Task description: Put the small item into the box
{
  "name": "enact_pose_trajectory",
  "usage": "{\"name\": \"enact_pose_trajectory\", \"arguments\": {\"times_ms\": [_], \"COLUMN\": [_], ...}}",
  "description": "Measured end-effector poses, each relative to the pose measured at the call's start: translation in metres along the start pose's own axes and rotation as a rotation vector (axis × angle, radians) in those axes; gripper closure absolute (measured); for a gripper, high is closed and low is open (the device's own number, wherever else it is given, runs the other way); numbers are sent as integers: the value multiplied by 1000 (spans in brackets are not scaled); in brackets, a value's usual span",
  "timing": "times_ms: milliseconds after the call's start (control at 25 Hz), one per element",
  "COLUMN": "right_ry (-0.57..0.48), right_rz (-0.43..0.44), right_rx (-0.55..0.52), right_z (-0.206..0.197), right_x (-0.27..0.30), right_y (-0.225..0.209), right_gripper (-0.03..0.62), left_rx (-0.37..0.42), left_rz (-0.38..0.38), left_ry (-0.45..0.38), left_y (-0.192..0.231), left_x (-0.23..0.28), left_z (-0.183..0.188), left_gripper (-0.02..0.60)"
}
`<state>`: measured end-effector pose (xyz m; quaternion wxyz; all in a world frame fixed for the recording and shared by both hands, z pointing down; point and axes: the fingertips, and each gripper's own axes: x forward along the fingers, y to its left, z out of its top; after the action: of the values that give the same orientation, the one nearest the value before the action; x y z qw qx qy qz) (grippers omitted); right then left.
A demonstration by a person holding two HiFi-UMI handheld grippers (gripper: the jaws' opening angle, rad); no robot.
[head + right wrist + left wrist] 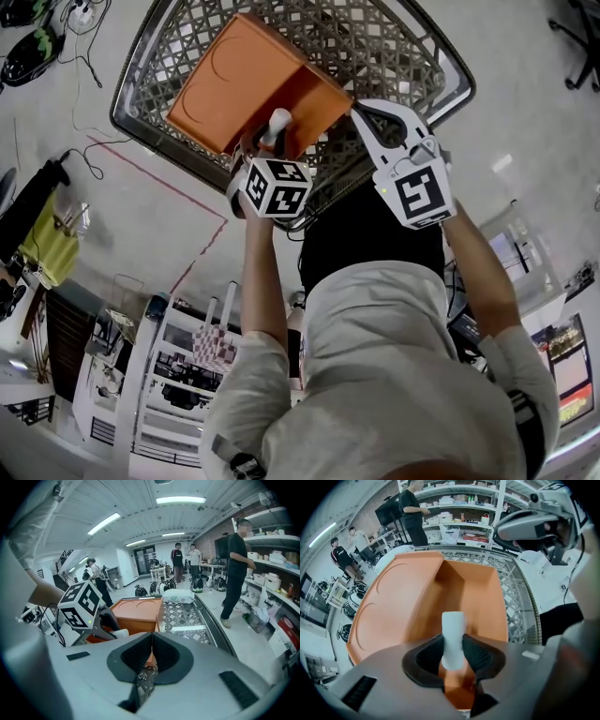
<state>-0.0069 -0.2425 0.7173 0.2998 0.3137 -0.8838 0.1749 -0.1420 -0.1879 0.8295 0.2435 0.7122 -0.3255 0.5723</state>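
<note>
A small white cylinder (pixel 453 637) stands upright between the pads of my left gripper (pixel 453 656), which is shut on it. It hangs over the near end of the open orange box (pixel 473 592), whose lid (pixel 401 597) lies flat to the left. In the head view the left gripper (pixel 273 142) holds the white item (pixel 278 125) at the box's (pixel 248 80) near edge. My right gripper (pixel 360 112) hovers just right of the box, jaws pressed together with nothing between them. In its own view the right gripper (pixel 151 654) looks at the box (pixel 139 612) and the item (pixel 120 633).
The orange box sits in a metal mesh shopping cart (pixel 412 56). A white packet (pixel 178 596) lies further along the cart. People stand by shelving (pixel 459 508) beyond the cart. A red line marks the floor (pixel 159 178) to the cart's left.
</note>
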Motion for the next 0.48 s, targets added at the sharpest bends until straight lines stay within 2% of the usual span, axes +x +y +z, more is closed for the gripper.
{"name": "enact_pose_trajectory", "arguments": {"times_ms": [480], "right_ry": [1], "right_rz": [-9], "right_rx": [2], "right_z": [-1], "right_x": [-1], "right_y": [-5], "right_gripper": [589], "left_rx": [21], "left_rz": [-8], "left_ry": [13], "left_y": [-1], "left_x": [6], "left_z": [1], "left_gripper": [448]}}
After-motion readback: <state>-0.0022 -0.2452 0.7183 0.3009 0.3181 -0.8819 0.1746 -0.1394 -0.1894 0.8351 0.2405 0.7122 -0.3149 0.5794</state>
